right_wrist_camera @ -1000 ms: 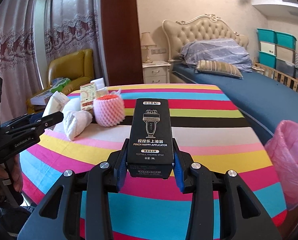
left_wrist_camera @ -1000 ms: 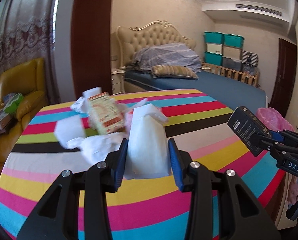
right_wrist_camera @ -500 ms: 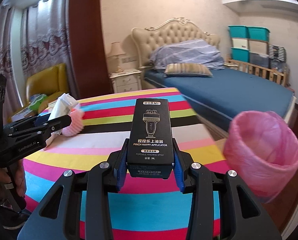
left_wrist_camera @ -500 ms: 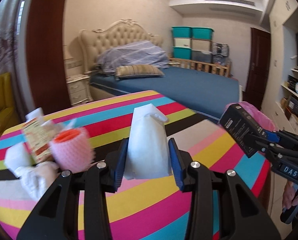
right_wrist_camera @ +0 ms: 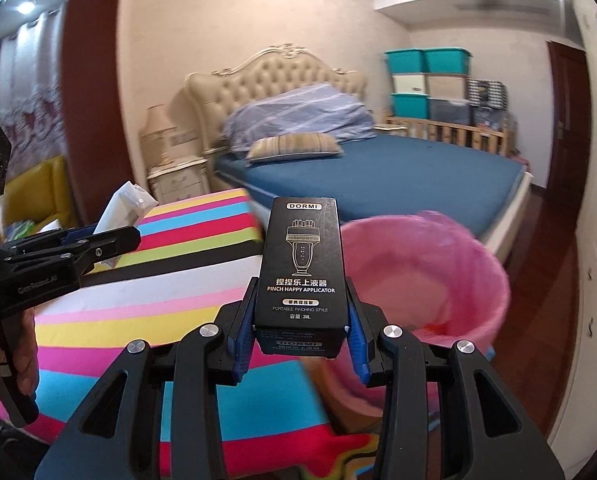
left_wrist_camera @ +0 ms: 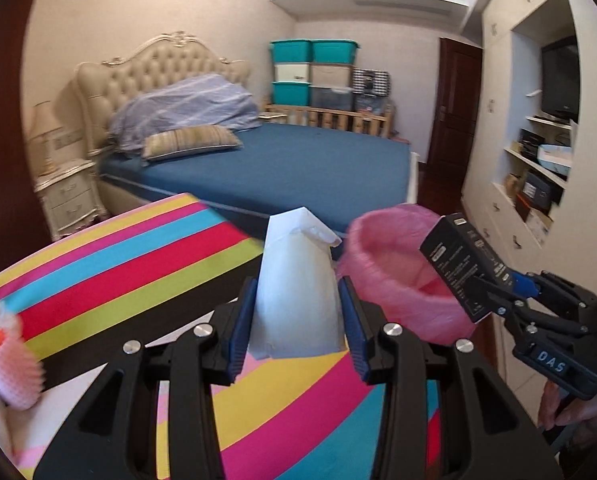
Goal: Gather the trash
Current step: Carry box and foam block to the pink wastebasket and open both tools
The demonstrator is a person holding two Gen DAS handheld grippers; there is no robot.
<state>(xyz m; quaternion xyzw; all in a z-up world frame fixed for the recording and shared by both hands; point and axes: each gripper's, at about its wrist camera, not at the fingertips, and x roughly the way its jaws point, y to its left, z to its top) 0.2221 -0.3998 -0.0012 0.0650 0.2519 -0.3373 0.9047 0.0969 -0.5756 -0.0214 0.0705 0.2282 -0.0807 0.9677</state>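
My left gripper (left_wrist_camera: 296, 326) is shut on a white paper packet (left_wrist_camera: 296, 292) and holds it above the striped table (left_wrist_camera: 138, 272), near its right edge. My right gripper (right_wrist_camera: 300, 322) is shut on a black DORMI box (right_wrist_camera: 302, 268) and holds it at the near rim of a bin lined with a pink bag (right_wrist_camera: 426, 276). In the left wrist view the black box (left_wrist_camera: 464, 266) hangs over the pink bin (left_wrist_camera: 394, 272) beside the table. The left gripper and its packet (right_wrist_camera: 124, 212) show at the left of the right wrist view.
A pink foam fruit net (left_wrist_camera: 6, 364) lies on the table at far left with more white paper by it. A bed (left_wrist_camera: 282, 160) stands behind the table and bin. A wall of shelves and drawers (left_wrist_camera: 538, 184) lies to the right.
Both grippers have swung right with their loads, away from the trash pile. The pink bin has come close. The box now hangs at the bin's rim.
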